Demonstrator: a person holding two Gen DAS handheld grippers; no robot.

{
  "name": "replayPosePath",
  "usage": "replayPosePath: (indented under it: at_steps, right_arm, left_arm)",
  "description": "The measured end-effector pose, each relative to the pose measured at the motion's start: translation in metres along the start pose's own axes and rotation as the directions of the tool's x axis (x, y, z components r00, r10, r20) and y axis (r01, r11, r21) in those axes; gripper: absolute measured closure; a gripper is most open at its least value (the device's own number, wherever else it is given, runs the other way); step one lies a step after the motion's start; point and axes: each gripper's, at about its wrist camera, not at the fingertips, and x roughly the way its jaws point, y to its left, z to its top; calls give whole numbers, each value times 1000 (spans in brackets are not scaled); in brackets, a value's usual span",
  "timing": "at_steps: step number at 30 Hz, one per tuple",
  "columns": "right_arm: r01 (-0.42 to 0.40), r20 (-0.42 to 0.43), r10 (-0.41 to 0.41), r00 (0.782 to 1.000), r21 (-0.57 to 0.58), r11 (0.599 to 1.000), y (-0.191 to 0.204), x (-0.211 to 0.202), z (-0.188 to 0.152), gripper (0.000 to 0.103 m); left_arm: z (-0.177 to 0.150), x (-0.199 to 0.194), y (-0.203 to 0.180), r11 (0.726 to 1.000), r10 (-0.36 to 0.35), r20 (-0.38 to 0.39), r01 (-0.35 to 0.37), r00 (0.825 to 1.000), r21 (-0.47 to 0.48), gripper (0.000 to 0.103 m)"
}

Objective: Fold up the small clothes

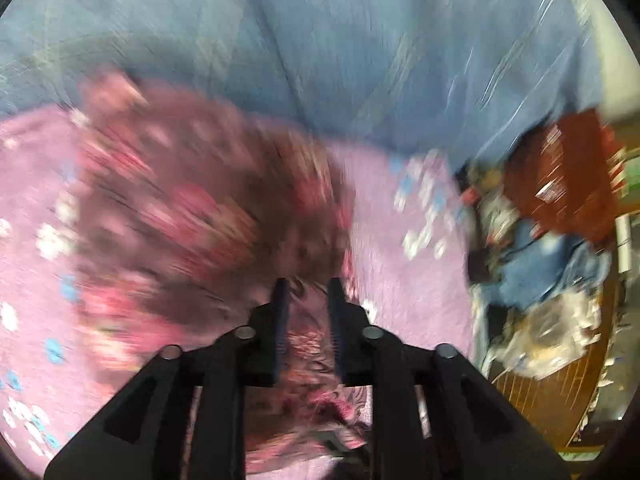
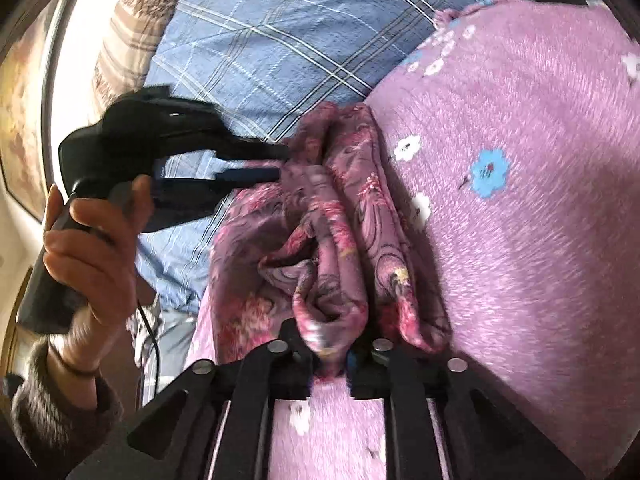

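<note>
On the lilac fleece blanket with white and blue flowers (image 2: 520,200), spread over a bed, lay the task's garment: a small, soft, maroon-and-pink floral cloth (image 2: 332,220), bunched into long ridges and running from the near edge toward the far left. Beyond it showed a blue checked sheet (image 2: 260,40).

The step in hand appeared to be the first fold, with both ends of the cloth pinched and drawn up or across. The right claw (image 2: 332,354) was nearly closed, a fold of the cloth's near edge caught between its fingers. The left claw (image 2: 280,164), held in a bare hand (image 2: 88,248) with a dark knitted cuff, reached in from the left and met the far end of the cloth; in its own blurred view, the left claw (image 1: 308,300) stood narrowly parted with floral fabric lying between the fingers. Whether the pads actually pressed on it could not be told.

The next move likely called for keeping both pinches firm, carrying one end over the other, and laying the cloth flat so the ridges smoothed out; a loose left grip could let that end slip.
</note>
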Motion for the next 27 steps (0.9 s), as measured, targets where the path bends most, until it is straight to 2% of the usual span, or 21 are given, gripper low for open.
replayPosePath:
  at_steps: [1, 2, 3, 4, 5, 6, 7, 8, 10, 13, 14, 15, 16, 17, 18, 19, 21, 23, 24, 26, 27]
  right_arm:
    - [6, -3, -6, 1000, -16, 1000, 1, -7, 5, 82]
    - [7, 14, -6, 1000, -25, 1000, 1, -17, 9, 72]
    - [16, 76, -14, 997, -26, 1000, -1, -26, 22, 61]
    - [34, 146, -30, 989, -25, 999, 0, -39, 30, 55]
    - [44, 221, -38, 975, -26, 999, 2, -50, 40, 43]
    - [44, 275, -33, 961, -35, 998, 6, -54, 55, 35]
    - [49, 264, -35, 964, -46, 998, 11, -46, 72, 35]
    - [54, 225, -41, 974, -51, 997, 16, -33, 84, 35]
    - [32, 75, -28, 997, -60, 998, 29, 14, 109, 35]
    - [128, -30, -131, 991, -91, 988, 42, 74, 120, 38]
    - [129, -85, -141, 986, -133, 983, 45, 99, 122, 47]
    - [153, -126, -178, 976, -183, 971, 49, 114, 123, 84]
    - [228, -141, -270, 953, -254, 940, 55, 127, 125, 93]
    - [237, -130, -284, 950, -291, 927, 60, 128, 128, 94]
    - [210, -105, -250, 962, -296, 932, 63, 120, 127, 94]
    - [181, -28, -199, 980, -309, 934, 67, 103, 129, 94]
    - [214, 42, -211, 977, -277, 937, 55, 90, 133, 94]
    - [278, -29, -289, 957, -198, 940, 23, 104, 135, 94]
    - [293, -95, -310, 946, -154, 944, 4, 113, 132, 93]
    - [257, -105, -264, 959, -80, 963, -8, 107, 134, 90]
    - [245, -96, -250, 963, -66, 967, -6, 100, 136, 85]
  left_arm:
    - [2, -19, 12, 1000, 7, 49, -8, 999, 4, 48]
    - [0, -37, 27, 999, 32, 106, -33, 994, 5, 24]
    - [0, -42, 39, 997, 75, 148, -76, 986, -1, 20]
    - [-3, -46, 52, 994, 113, 176, -112, 978, -16, 20]
    - [-5, -47, 72, 992, 125, 175, -121, 977, -34, 20]
    - [-7, -40, 92, 992, 113, 141, -103, 984, -73, 20]
    - [-9, -30, 103, 991, 94, 113, -81, 989, -109, 20]
    - [-12, -20, 119, 987, 58, 77, -45, 995, -155, 21]
    - [-18, -6, 133, 979, 22, 39, -14, 999, -204, 21]
    - [-25, 1, 139, 977, 15, 35, -7, 999, -211, 21]
    - [-24, 1, 137, 979, 9, 40, -1, 999, -205, 21]
    - [-23, -1, 133, 981, 17, 53, -6, 998, -194, 21]
    - [-21, 9, 119, 983, 29, 66, -16, 997, -182, 22]
    - [-21, 5, 114, 987, 39, 93, -24, 995, -160, 22]
    - [-21, 3, 111, 989, 62, 119, -45, 991, -139, 22]
    - [-19, 7, 109, 989, 92, 132, -75, 987, -127, 22]
    - [-17, 25, 103, 984, 158, 120, -147, 980, -99, 22]
    - [-18, 46, 98, 979, 183, 74, -175, 980, -104, 22]
    - [-20, 49, 96, 977, 193, 78, -184, 978, -104, 22]
    - [-24, 44, 87, 971, 234, 121, -225, 965, -84, 22]
    - [-27, 44, 83, 967, 250, 129, -242, 960, -77, 22]
